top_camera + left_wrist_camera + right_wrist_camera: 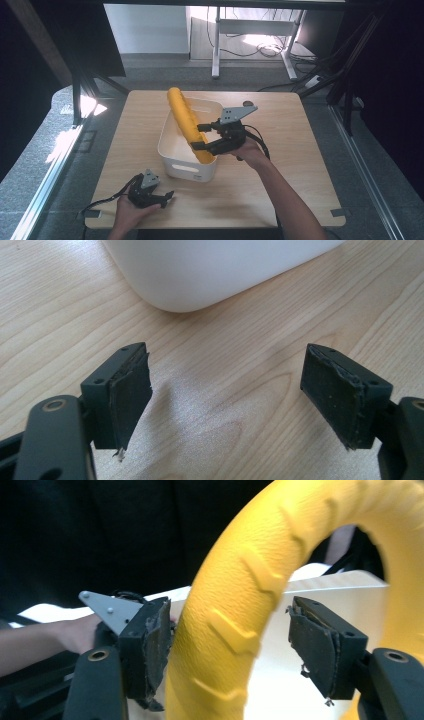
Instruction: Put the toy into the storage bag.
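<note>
Yellow ring (235,625) upright over white bin (175,150), straddled by right gripper (202,136), jaws apart, one touching. Left gripper (162,199) parked near desk (300,150) front edge, wide open, empty.

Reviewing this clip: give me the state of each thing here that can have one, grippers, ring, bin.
Left gripper: open, jaws wide apart over bare wood, holding nothing.
Right gripper: open, jaws either side of the yellow ring, not clamped on it.
Yellow ring: standing on edge in the bin, top leaning out past the far rim.
White bin: upright on the table, open-topped.
</note>
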Demonstrator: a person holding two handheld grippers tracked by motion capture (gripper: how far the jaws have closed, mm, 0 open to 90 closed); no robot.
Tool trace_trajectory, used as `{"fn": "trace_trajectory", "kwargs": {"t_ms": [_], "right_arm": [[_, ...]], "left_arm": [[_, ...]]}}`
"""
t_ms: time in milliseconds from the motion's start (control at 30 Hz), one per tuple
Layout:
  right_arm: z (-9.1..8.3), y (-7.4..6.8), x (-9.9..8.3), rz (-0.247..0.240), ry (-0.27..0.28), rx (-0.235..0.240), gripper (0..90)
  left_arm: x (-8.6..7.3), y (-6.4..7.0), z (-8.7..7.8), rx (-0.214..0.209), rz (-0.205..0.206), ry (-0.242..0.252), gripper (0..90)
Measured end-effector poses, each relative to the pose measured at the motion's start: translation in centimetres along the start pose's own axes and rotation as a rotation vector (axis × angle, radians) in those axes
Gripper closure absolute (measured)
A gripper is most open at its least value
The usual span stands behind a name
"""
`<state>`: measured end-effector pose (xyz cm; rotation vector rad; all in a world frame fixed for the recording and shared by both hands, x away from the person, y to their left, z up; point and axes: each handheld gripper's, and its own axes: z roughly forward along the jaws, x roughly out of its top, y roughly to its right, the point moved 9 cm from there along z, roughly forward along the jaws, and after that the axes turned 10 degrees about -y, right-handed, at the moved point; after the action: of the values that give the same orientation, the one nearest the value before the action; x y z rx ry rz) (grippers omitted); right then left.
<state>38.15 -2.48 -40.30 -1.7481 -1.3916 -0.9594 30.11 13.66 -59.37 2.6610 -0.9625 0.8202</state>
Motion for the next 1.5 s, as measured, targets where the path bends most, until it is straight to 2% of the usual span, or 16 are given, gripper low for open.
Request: {"fn": "trace_trajectory", "kwargs": {"t_ms": [200, 267, 367, 400, 500, 567, 633, 667, 733, 767, 833, 900, 933, 1000, 1200, 1500], "right_arm": [[-1.6, 0.0, -0.6, 0.008, 0.036, -0.052, 32.0], [-2.7, 0.3, -1.6, 0.014, 0.043, -0.094, 32.2], [-3.4, 0.6, -2.6, 0.022, 0.034, -0.122, 32.3], [-4.1, 0.9, -3.7, 0.031, 0.025, -0.154, 32.5], [-4.8, 1.1, -4.9, 0.041, 0.019, -0.179, 32.7], [-5.7, 1.7, -7.0, 0.066, -0.004, -0.219, 32.8], [-6.3, 2.0, -8.3, 0.086, -0.017, -0.238, 32.9], [-6.3, 2.0, -8.3, 0.086, -0.017, -0.238, 32.9], [-7.1, 2.4, -10.3, 0.117, -0.030, -0.271, 33.0], [-7.1, 2.4, -10.3, 0.117, -0.030, -0.271, 33.0], [-7.7, 2.9, -12.4, 0.151, -0.043, -0.300, 33.0], [-7.9, 3.1, -13.0, 0.167, -0.042, -0.306, 33.2], [-8.2, 3.4, -14.2, 0.192, -0.046, -0.314, 33.4], [-8.4, 3.7, -15.2, 0.203, -0.071, -0.329, 33.4], [-8.6, 4.2, -17.2, 0.247, -0.098, -0.351, 33.6], [-8.5, 4.4, -18.2, 0.262, -0.115, -0.353, 33.5]], "left_arm": [[0.0, 0.0, 0.0, -0.001, 0.000, 0.000, 20.5], [0.0, 0.1, 0.0, -0.001, -0.001, 0.000, 20.4], [-0.1, 0.0, -0.1, -0.001, 0.003, -0.004, 20.4], [-0.1, 0.0, -0.1, 0.001, 0.003, -0.004, 20.5], [-0.1, 0.0, -0.1, 0.001, 0.002, -0.005, 20.4], [-0.1, 0.1, -0.1, 0.000, 0.001, -0.003, 20.4], [-0.1, 0.1, -0.1, 0.000, 0.000, -0.003, 20.4], [-0.1, 0.1, -0.1, 0.000, 0.000, -0.003, 20.4], [-0.1, 0.1, 0.0, -0.001, 0.000, -0.002, 20.4], [-0.1, 0.1, 0.0, -0.001, 0.000, -0.002, 20.4], [-0.1, 0.1, 0.0, 0.000, -0.002, -0.004, 20.4], [-0.1, 0.1, 0.0, -0.002, -0.004, -0.005, 20.4], [-0.1, 0.2, 0.1, -0.003, -0.005, -0.006, 20.4], [-0.1, 0.2, 0.0, -0.003, -0.005, -0.005, 20.4], [-0.1, 0.1, 0.0, -0.001, -0.002, -0.005, 20.4], [-0.1, 0.1, 0.1, 0.001, 0.001, -0.006, 20.4]]}}
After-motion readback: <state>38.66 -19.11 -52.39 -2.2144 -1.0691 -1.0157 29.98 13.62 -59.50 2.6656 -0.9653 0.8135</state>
